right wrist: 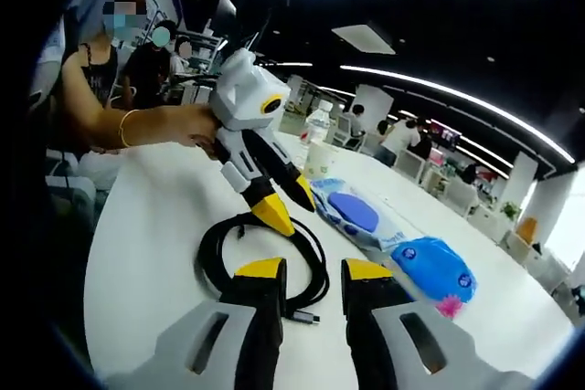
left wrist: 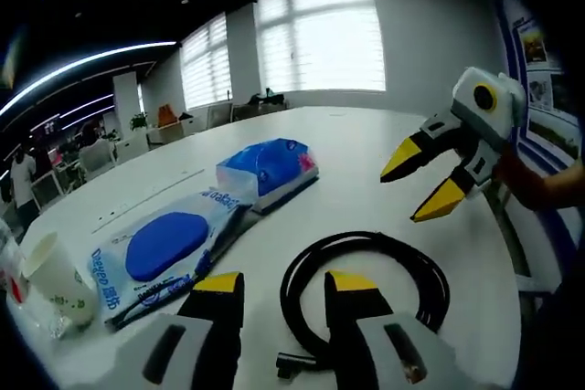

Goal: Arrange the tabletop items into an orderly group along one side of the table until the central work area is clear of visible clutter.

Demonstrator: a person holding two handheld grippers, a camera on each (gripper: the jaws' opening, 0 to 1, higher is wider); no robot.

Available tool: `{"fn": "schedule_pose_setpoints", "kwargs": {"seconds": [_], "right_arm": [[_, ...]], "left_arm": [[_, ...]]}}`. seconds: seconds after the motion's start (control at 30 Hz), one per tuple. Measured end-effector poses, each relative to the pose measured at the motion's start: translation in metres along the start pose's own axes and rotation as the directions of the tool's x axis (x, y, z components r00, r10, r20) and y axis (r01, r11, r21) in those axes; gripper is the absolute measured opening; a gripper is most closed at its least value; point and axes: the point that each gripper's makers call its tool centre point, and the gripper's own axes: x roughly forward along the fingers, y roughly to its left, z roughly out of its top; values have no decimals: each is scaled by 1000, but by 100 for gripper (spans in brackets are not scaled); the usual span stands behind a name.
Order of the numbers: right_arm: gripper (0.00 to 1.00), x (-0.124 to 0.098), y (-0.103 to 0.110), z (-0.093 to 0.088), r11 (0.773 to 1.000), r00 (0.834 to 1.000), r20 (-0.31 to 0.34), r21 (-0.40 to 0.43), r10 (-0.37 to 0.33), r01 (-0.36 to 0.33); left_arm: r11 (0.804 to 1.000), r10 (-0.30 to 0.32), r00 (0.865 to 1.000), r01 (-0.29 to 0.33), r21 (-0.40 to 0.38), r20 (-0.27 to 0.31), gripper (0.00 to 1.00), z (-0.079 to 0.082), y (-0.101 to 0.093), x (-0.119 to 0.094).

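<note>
A black coiled cable (left wrist: 430,271) (right wrist: 212,248) lies on the white table (left wrist: 366,134) between the two grippers. My left gripper (left wrist: 285,285) (right wrist: 291,205) is open, its yellow tips just short of the coil's near edge. My right gripper (left wrist: 419,184) (right wrist: 313,271) hovers open over the coil's other side, holding nothing. Left of the cable in the left gripper view lie a blue-and-white wet-wipes pack (left wrist: 164,248) (right wrist: 356,212) and, farther off, a blue tissue pack (left wrist: 270,166) (right wrist: 434,267). A paper cup (left wrist: 57,276) (right wrist: 320,160) stands past the wipes pack.
A dark pen-like item (left wrist: 196,271) lies along the wipes pack's edge. A water bottle (right wrist: 317,121) stands behind the cup. A person's hand (right wrist: 174,125) holds the left gripper. Office desks, chairs and other people stand beyond the table's edges.
</note>
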Motion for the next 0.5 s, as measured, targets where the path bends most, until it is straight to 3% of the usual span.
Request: {"fn": "schedule_pose_setpoints", "kwargs": {"seconds": [0.17,0.5], "right_arm": [[21,-1,14,-4,995,1000,-22,-100,-7,4],[21,-2,34,-11,979,998,-65,-201,22,-35]], "left_arm": [[1000,-11,1000,11,-25,-9,30,-3,-1,1],[999,-21,1000,20,-31,-23,30,-8,-3,0]]}}
